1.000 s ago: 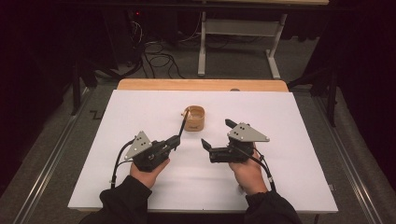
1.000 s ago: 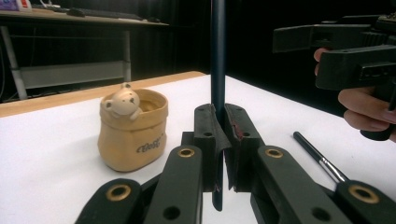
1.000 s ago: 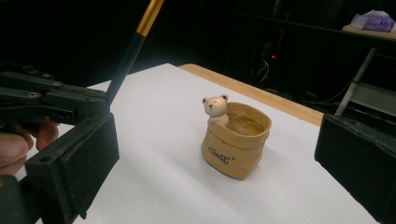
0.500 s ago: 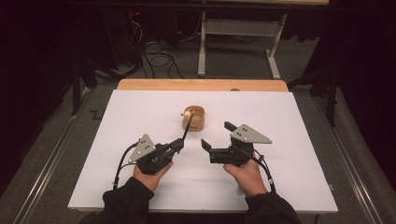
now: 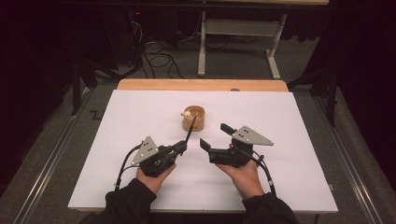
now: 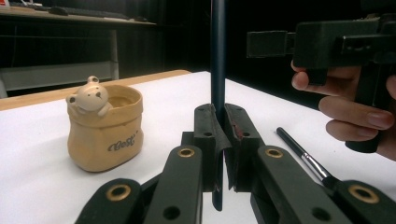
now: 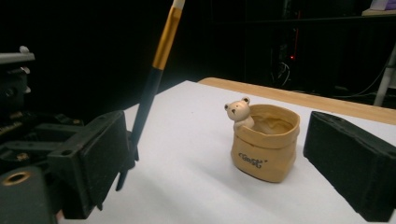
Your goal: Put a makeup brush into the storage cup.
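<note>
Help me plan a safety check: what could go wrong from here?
The left gripper pinches the brush near one end, so its long free part could swing and miss the bear pot's mouth. A knock on the rim could tip the pot. The spare brush lying nearby could get swept aside.

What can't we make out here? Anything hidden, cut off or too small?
- Brush clamped in the left gripper: its top end is cut off by the upper edge in both gripper views and is too small in the high view.
- Bear pot: its own wall hides the inside in both gripper views.
- Second brush on the table: the left gripper's linkage hides its near end.
</note>
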{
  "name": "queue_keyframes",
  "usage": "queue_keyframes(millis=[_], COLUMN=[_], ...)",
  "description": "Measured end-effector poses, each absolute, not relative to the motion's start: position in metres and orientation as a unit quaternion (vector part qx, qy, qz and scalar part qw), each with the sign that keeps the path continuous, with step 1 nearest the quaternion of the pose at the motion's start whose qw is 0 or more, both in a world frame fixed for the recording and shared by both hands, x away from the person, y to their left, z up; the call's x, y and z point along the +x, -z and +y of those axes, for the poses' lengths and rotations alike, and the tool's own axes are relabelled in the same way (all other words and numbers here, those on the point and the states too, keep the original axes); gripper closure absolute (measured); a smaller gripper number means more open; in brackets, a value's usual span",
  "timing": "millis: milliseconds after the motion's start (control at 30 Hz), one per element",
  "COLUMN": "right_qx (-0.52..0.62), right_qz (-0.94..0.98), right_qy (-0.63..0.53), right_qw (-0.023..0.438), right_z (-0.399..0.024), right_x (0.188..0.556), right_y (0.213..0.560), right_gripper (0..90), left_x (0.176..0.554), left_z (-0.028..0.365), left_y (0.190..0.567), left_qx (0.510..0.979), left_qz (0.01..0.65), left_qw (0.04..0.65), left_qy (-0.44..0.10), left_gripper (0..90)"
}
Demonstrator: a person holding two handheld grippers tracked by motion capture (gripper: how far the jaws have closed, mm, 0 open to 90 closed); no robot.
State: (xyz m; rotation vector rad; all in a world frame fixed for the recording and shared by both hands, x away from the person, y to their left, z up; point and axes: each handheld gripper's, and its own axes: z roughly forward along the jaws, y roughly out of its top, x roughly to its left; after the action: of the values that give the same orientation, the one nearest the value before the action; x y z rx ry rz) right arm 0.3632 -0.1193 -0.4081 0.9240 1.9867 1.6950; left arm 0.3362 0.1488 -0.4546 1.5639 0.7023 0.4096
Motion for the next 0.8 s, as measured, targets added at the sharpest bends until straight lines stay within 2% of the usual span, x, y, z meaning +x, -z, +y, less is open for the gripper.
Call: queue_keyframes(millis=[800], right_qx=[0.337], right_qz=[0.674], right_qy=[-0.643], right_qw=[0.138], right_z=[-0.116], right_x=[0.358], right_y=[0.413], right_gripper=[31.3], left_x=[0.331], left_z=[0.13], left_y=[0.463], left_qx=[0.694], left_qz=[0.298], left_qw=[0.632], left_qy=[-0.172], left_gripper=[84.7])
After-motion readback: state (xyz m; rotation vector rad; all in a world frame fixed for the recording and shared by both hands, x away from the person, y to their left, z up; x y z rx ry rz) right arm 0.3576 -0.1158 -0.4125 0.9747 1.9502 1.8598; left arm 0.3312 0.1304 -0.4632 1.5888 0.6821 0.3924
